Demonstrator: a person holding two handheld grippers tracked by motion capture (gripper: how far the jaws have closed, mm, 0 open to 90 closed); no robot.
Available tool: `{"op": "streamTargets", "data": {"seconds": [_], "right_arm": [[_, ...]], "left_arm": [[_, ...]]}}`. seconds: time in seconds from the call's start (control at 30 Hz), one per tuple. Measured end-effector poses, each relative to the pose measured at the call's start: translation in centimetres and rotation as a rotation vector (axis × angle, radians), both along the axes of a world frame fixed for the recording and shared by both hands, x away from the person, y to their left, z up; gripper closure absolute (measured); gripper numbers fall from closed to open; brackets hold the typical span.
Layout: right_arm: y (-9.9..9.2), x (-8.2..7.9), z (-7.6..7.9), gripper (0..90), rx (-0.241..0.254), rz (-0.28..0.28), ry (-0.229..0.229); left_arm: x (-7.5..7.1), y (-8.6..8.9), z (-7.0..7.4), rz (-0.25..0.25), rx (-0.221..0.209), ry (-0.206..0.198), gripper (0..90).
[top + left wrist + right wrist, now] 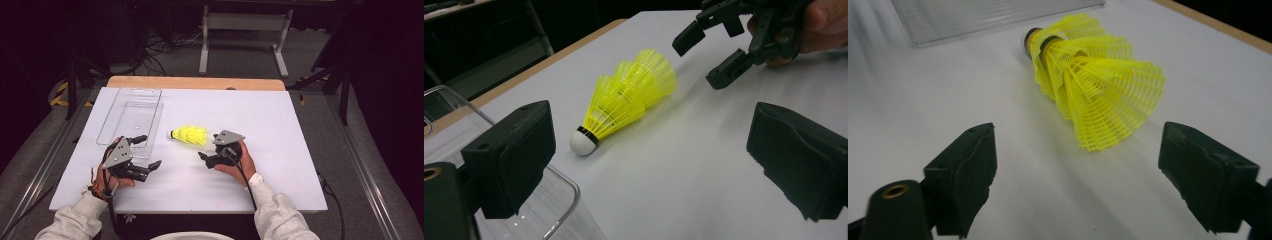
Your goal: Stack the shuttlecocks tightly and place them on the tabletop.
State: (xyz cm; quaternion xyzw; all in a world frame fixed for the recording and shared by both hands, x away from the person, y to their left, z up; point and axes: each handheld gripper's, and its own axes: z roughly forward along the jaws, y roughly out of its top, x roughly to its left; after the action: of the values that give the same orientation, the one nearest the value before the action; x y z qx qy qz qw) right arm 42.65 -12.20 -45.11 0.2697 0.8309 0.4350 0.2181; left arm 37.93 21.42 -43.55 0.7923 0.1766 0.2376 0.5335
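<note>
Shuttlecocks (189, 135) lie between clear tray (131, 117) and right tool (206, 151)

A: What is seen of the bench (280, 175)?

B: A white sheet is laid over it; a strip of bare wood is left showing along the far edge.

A: And what is carried on it?

B: A clear plastic tray (131, 114) is set near the far left corner, its long side running from the far edge towards the near one. A stack of yellow shuttlecocks (190, 134) is laid on its side about the middle of the bench, just right of the tray and apart from it. The white cork tip is turned towards the tray and the left edge, the open skirts towards the right edge.
</note>
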Motion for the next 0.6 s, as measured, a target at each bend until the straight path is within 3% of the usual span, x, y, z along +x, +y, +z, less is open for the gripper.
{"op": "streamTargets", "data": {"seconds": [0.27, 0.33, 0.6], "right_arm": [[1.7, 1.3, -0.5, 24.6, 0.006, -0.035, 0.073], [2.1, 1.5, -0.5, 28.2, 0.004, -0.042, 0.079], [3.2, 2.2, -0.3, 27.9, 0.021, -0.032, 0.106]], "left_arm": [[-0.1, -0.1, 0.0, 0.0, 0.004, 0.0, 6.4], [-0.1, 0.0, 0.0, -0.001, 0.005, -0.001, 6.6], [-0.1, 0.0, 0.1, -0.004, 0.003, -0.001, 6.6]]}}
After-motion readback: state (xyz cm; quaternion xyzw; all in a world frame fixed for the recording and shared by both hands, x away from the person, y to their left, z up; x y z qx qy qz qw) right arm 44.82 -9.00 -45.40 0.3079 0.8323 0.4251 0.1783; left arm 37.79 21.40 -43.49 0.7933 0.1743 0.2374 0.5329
